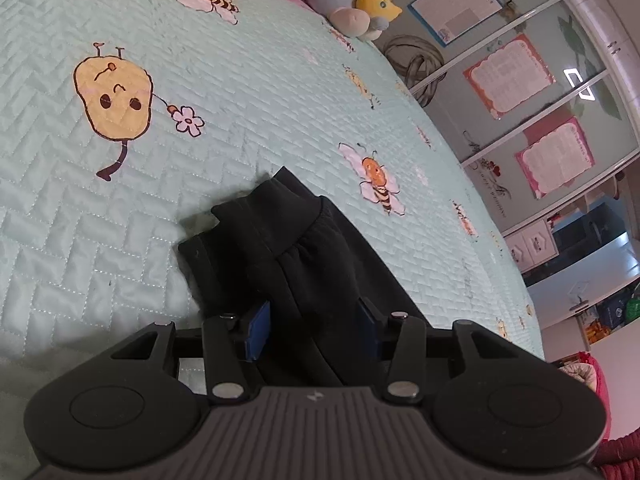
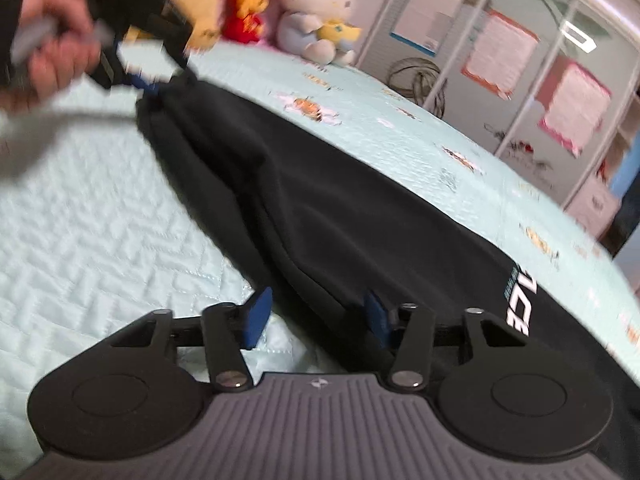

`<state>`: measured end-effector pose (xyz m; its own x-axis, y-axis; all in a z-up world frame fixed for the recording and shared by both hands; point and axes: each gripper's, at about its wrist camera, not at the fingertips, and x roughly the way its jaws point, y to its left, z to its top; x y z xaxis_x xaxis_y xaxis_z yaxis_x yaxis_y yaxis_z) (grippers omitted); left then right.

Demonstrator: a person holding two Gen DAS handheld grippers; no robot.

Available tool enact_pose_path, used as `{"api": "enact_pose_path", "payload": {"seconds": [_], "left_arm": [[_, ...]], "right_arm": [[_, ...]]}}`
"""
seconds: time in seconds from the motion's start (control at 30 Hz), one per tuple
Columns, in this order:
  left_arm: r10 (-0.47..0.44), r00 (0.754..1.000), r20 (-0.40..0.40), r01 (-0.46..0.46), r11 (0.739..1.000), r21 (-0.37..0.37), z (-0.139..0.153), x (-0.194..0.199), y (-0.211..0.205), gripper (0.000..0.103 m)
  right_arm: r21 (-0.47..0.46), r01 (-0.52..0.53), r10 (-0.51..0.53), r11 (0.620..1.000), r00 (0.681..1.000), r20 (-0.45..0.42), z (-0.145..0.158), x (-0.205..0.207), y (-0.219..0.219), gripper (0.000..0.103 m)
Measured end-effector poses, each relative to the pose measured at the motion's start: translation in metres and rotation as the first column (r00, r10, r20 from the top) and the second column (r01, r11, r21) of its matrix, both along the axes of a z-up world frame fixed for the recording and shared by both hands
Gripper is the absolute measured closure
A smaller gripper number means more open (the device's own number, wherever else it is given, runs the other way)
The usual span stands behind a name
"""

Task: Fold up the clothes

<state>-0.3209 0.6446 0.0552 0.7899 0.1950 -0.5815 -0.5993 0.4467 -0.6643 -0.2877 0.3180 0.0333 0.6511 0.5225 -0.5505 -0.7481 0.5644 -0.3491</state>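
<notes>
Black sweatpants (image 2: 320,200) lie stretched along a mint quilted bed (image 2: 100,220), their long axis running from the lower right of the right wrist view up to the upper left. There the left tool (image 2: 154,90), held in a person's hand (image 2: 52,56), pinches the ribbed cuffs (image 1: 276,216) — fabric fills the gap between its blue fingers (image 1: 260,332). The right tool (image 2: 316,320) sits at the near, waistband end, fingers apart astride the garment's edge — clamped on nothing that shows. Plush toys (image 2: 316,16) line the top of the frame.
</notes>
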Motion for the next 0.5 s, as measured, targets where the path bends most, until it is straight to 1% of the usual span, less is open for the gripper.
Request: {"api": "enact_pose_path", "payload": {"seconds": [0.03,0.07,0.2,0.27,0.3,0.33,0.37,0.4,0.47,0.5], "left_arm": [[0.001,1.000,0.005,-0.001,1.000,0.003,0.001,-0.001,0.000,0.059],[0.002,1.000,0.011,-0.002,1.000,0.006,0.002,-0.003,-0.001,0.060],[0.004,1.000,0.027,-0.005,1.000,0.013,0.005,-0.006,-0.001,0.061],[0.005,1.000,0.024,-0.005,1.000,0.009,0.005,-0.005,0.000,0.061],[0.006,1.000,0.023,-0.006,1.000,0.006,0.004,-0.004,0.000,0.061],[0.010,1.000,0.021,-0.010,1.000,0.001,0.003,-0.003,0.001,0.061],[0.014,1.000,0.019,-0.014,1.000,-0.003,0.003,-0.002,0.001,0.060],[0.017,1.000,0.016,-0.017,1.000,-0.004,0.002,-0.002,0.001,0.058],[0.021,1.000,0.008,-0.021,1.000,0.002,0.002,0.000,0.000,0.057],[0.022,1.000,0.003,-0.022,1.000,0.007,0.003,0.001,-0.001,0.058]], "right_arm": [[-0.006,0.002,-0.002,1.000,1.000,0.007,-0.001,0.001,0.002,0.073],[-0.012,0.005,-0.005,1.000,1.000,0.014,-0.002,0.001,0.004,0.083],[-0.036,0.016,-0.014,0.999,0.999,0.043,-0.005,0.004,0.011,0.094],[-0.038,0.020,-0.018,0.999,0.998,0.057,-0.004,0.004,0.012,0.094],[-0.040,0.020,-0.018,0.999,0.998,0.062,-0.004,0.003,0.013,0.092],[-0.053,0.014,-0.010,0.998,0.997,0.073,-0.005,0.003,0.015,0.088],[-0.070,0.012,-0.005,0.997,0.996,0.091,-0.007,0.003,0.019,0.077],[-0.079,0.008,0.001,0.997,0.994,0.106,-0.009,0.003,0.022,0.074],[-0.090,0.000,0.011,0.996,0.992,0.128,-0.013,0.004,0.030,0.074],[-0.102,0.000,0.014,0.995,0.991,0.133,-0.016,0.006,0.035,0.074]]}}
